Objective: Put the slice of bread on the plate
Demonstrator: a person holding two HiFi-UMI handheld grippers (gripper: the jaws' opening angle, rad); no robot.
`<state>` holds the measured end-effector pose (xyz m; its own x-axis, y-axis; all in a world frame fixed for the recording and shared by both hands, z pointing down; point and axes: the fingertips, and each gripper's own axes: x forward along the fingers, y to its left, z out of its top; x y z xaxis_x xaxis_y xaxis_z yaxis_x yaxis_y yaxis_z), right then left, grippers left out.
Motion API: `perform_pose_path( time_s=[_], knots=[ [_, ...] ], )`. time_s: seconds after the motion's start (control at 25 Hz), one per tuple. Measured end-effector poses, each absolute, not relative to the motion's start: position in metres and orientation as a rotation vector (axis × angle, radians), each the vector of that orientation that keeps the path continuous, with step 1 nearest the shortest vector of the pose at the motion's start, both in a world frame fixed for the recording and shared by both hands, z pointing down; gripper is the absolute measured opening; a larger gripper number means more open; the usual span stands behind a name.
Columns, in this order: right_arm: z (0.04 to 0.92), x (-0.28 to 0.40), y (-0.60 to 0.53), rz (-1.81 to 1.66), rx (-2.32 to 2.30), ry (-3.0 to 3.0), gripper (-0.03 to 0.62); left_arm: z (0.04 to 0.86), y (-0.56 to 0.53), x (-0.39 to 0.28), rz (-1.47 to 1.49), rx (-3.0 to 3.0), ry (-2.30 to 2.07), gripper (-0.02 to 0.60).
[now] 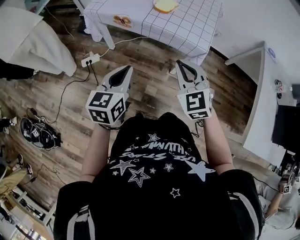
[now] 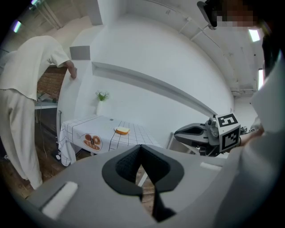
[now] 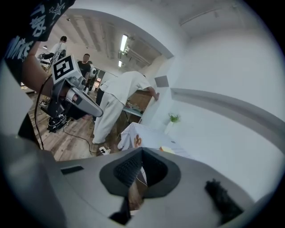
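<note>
**Both grippers shut and empty, bread on the far table**

The left gripper (image 1: 125, 70) and the right gripper (image 1: 181, 64) hang side by side over the wooden floor (image 1: 150, 89), well short of the table (image 1: 187, 28). On each, the jaws are closed tip to tip with nothing between them. The slice of bread (image 1: 166, 4) lies on the checked cloth toward the table's far side. The plate (image 1: 123, 20), pale with a brown pattern, sits apart from it at the near left edge. A power strip (image 1: 90, 59) lies on the floor left of the table. In the left gripper view, a person in white (image 2: 26, 89) bends over at far left.
</note>
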<state>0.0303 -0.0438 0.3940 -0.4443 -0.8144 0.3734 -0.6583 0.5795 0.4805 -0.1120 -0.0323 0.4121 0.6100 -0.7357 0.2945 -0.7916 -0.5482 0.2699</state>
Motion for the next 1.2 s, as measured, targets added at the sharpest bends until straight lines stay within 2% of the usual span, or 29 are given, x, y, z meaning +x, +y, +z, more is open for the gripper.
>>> perform_pose_path(
  time_s=[0.36,0.6,0.88,1.2],
  knots=[
    [0.366,0.051,-0.007,-0.325,1.220,-2.332,0.014,0.395,0.007,-0.092,0.201,2.444,-1.286,0.009],
    [0.373,0.104,0.048,-0.268,1.243,-2.391,0.014,0.397,0.057,-0.035,0.218,2.458,-1.286,0.009],
    [0.384,0.135,0.094,-0.291,1.211,-2.375,0.014,0.403,0.106,-0.003,0.230,2.460,-1.295,0.009],
    [0.383,0.148,0.113,-0.261,1.185,-2.387,0.014,0.398,0.128,0.004,0.225,2.448,-1.325,0.009]
  ],
)
